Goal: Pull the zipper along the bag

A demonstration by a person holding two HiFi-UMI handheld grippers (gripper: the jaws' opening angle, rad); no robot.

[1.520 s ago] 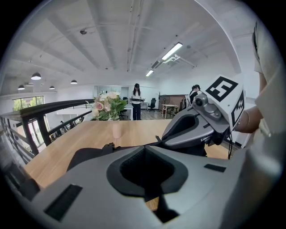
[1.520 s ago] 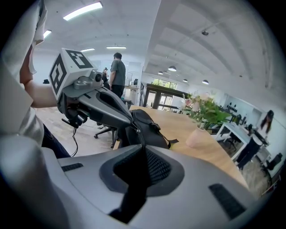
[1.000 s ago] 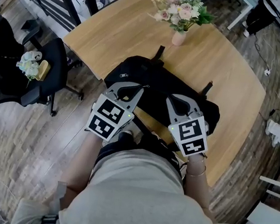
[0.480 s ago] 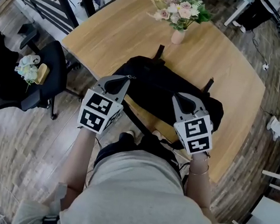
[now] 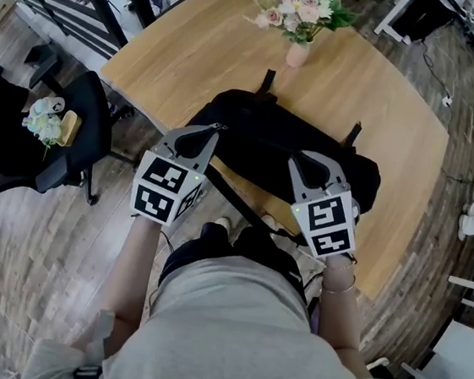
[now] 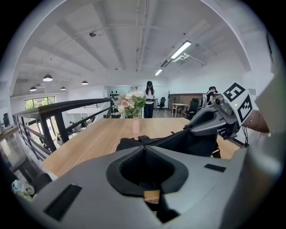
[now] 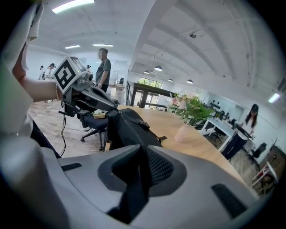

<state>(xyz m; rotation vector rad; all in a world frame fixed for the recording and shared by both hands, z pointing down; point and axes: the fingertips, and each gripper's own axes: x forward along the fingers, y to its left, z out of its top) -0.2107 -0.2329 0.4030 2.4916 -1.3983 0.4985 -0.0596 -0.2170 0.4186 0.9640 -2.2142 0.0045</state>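
Observation:
A black bag [image 5: 284,151] lies across the near part of the wooden table [image 5: 193,52]. My left gripper [image 5: 218,128] is at the bag's left end. Its jaws look shut, and a thin zipper pull shows at their tips. My right gripper [image 5: 298,157] rests on the bag's near right part. Its jaws are opening, with a strip of black bag fabric [image 7: 134,188] still between them and the mesh pad showing beside it. The left gripper view shows the bag [image 6: 187,141] beyond the jaws and the right gripper [image 6: 214,118]. The right gripper view shows the bag [image 7: 127,123] and the left gripper [image 7: 85,91].
A pink vase of flowers [image 5: 301,17] stands on the table beyond the bag. A black strap [image 5: 236,201] hangs off the near table edge by my legs. A black office chair [image 5: 84,116] stands to the left beside a railing. People stand far off in the room.
My left gripper has moved left along the bag's near edge, from its middle to its left end. The right gripper has stayed almost in place on the bag.

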